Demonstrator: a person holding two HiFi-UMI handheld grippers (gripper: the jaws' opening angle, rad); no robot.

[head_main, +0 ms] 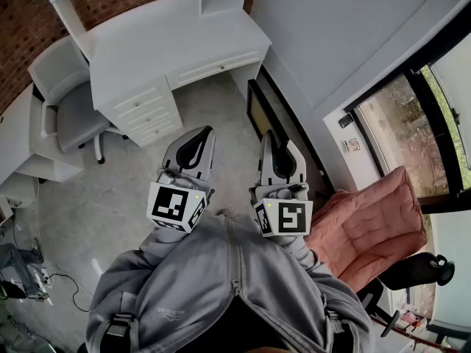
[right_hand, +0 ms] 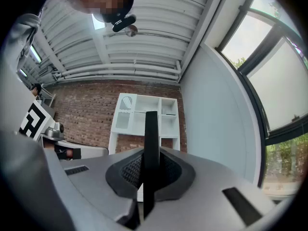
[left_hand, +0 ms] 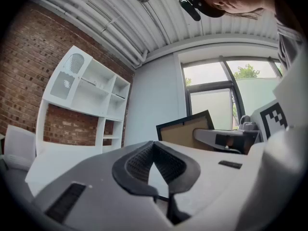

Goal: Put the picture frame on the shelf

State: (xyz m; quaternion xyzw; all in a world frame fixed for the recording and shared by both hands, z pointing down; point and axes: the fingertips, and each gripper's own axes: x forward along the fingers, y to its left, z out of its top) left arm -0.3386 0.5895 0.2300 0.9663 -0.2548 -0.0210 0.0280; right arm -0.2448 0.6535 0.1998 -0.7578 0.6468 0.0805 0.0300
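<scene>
The picture frame (head_main: 258,113), black-edged with a brown panel, stands upright on its edge in front of me. My right gripper (head_main: 274,143) is shut on its lower edge. In the right gripper view the frame (right_hand: 150,129) is a thin black strip pinched between the jaws of the right gripper (right_hand: 148,154). My left gripper (head_main: 202,132) is level beside it, shut and empty. From the left gripper (left_hand: 154,146) I see the frame's brown face (left_hand: 185,128) to the right. The white shelf (right_hand: 147,112) rises over the desk against the brick wall, also visible as the shelf (left_hand: 91,90).
A white desk with drawers (head_main: 169,43) lies ahead, with a grey chair (head_main: 73,112) to its left. A white wall (head_main: 338,35) and a window run along the right. A pink armchair (head_main: 375,226) is at my right. Another white table (head_main: 18,142) is at the far left.
</scene>
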